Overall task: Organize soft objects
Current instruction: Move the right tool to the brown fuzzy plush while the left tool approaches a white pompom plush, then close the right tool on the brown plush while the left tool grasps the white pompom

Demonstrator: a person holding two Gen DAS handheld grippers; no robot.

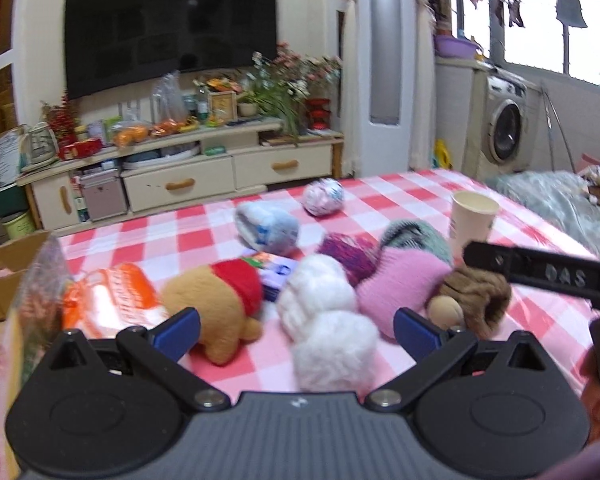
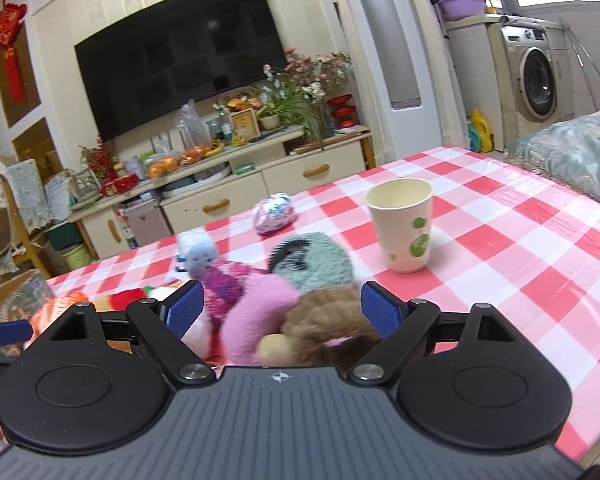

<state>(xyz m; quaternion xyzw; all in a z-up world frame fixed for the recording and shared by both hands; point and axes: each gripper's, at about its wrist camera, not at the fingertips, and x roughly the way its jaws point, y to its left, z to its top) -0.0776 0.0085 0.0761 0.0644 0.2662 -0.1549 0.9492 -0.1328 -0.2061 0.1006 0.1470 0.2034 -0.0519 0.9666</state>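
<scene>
Left gripper (image 1: 296, 334): jaws spread wide, nothing between the blue pads, hanging just above a white fluffy toy (image 1: 326, 320) on the checked tablecloth (image 1: 540, 320). Right gripper (image 2: 280, 310): also wide, empty, poised over a brown plush (image 2: 324, 332) and a pink soft piece (image 2: 256, 320); contact cannot be told. Soft things lie bunched in the near middle of the table: tan bear with red top (image 1: 220, 308), purple knit (image 1: 348, 252), grey-green fuzzy piece (image 2: 312, 260), pale blue item (image 1: 266, 226). Patterned ball (image 1: 323, 196) sits apart, farther back. Paper cup (image 2: 404, 224) upright, right of the pile.
</scene>
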